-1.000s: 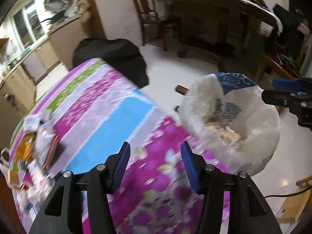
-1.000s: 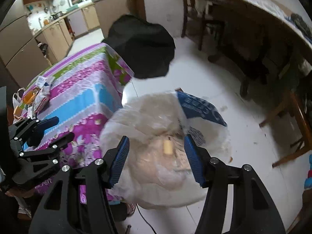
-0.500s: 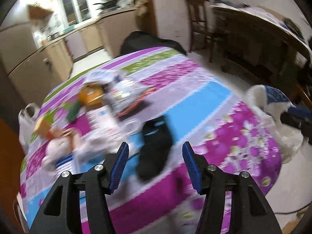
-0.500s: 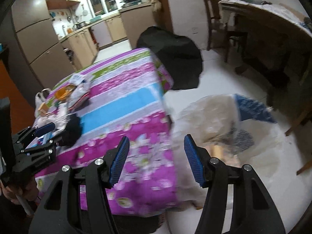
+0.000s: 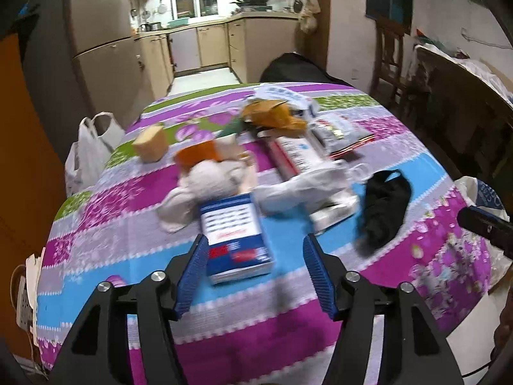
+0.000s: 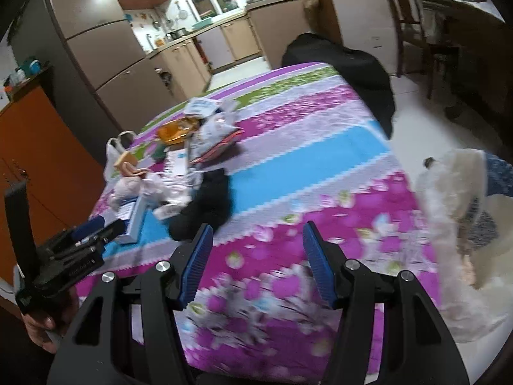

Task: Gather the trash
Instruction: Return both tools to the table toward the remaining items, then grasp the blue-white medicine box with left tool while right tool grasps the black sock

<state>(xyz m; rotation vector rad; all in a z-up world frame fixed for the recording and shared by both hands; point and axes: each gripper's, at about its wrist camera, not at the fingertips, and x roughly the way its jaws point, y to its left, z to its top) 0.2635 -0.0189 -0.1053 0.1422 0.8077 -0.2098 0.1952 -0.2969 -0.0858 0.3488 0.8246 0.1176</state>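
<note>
Left wrist: blue-white box label blurred, possibly unreadable; left gripper empty.

I hold my left gripper low over the near edge of the desk with its jaws spread wide and nothing between them, while my right gripper hangs equally open toward the desk's right edge.

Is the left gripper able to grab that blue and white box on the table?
Probably yes. The left gripper is open, and the blue and white cardboard box lies just ahead between its fingers, with nothing on top.
</note>
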